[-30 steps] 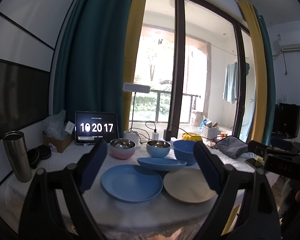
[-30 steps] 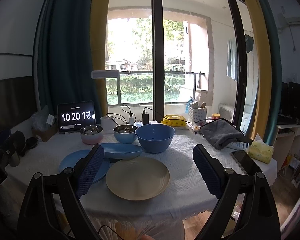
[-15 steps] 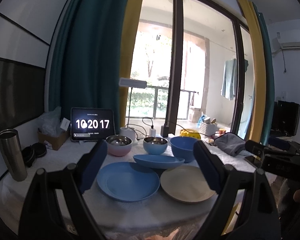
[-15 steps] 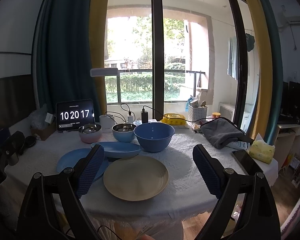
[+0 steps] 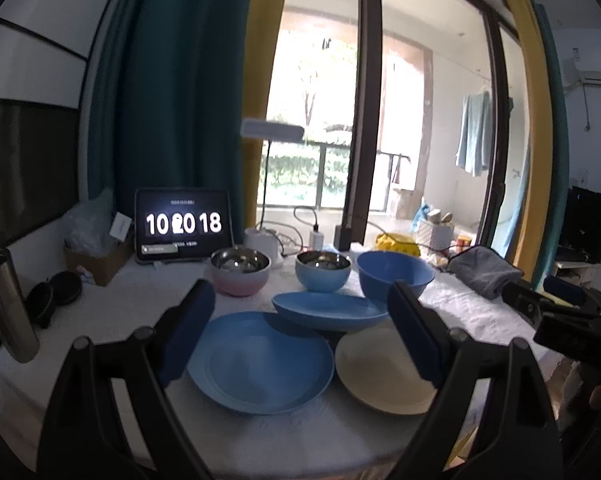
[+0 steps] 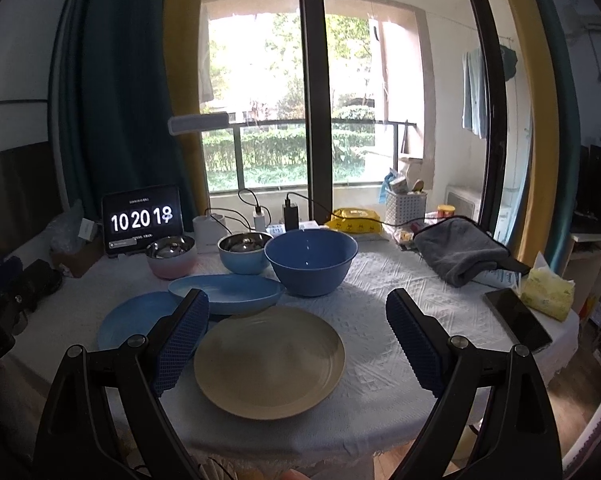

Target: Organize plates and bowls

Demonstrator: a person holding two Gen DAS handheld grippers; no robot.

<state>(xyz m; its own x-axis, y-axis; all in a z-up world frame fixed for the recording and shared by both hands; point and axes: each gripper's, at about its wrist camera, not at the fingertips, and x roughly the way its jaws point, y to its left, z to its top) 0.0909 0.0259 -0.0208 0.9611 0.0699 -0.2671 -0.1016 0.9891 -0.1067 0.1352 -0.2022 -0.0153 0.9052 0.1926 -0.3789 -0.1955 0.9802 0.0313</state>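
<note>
A round blue plate (image 5: 260,362) (image 6: 134,320) and a beige plate (image 5: 380,372) (image 6: 269,360) lie at the front of the table. Behind them rests an oval blue dish (image 5: 328,312) (image 6: 226,293). Further back stand a pink steel-lined bowl (image 5: 240,272) (image 6: 171,256), a light blue steel-lined bowl (image 5: 322,274) (image 6: 242,252) and a big blue bowl (image 5: 394,276) (image 6: 311,260). My left gripper (image 5: 300,336) hangs open above the blue plate, holding nothing. Over the beige plate my right gripper (image 6: 296,340) is open and holds nothing.
A tablet clock (image 5: 183,231), a steel tumbler (image 5: 4,304), a grey cloth (image 6: 460,250), a phone (image 6: 516,318), a yellow tissue pack (image 6: 548,292), a lamp base and chargers ring the white tablecloth (image 6: 380,312). The window is behind.
Both grippers have come closer to the table and slightly lower; the dishes look larger. Nothing on the table has moved and both grippers stay open.
</note>
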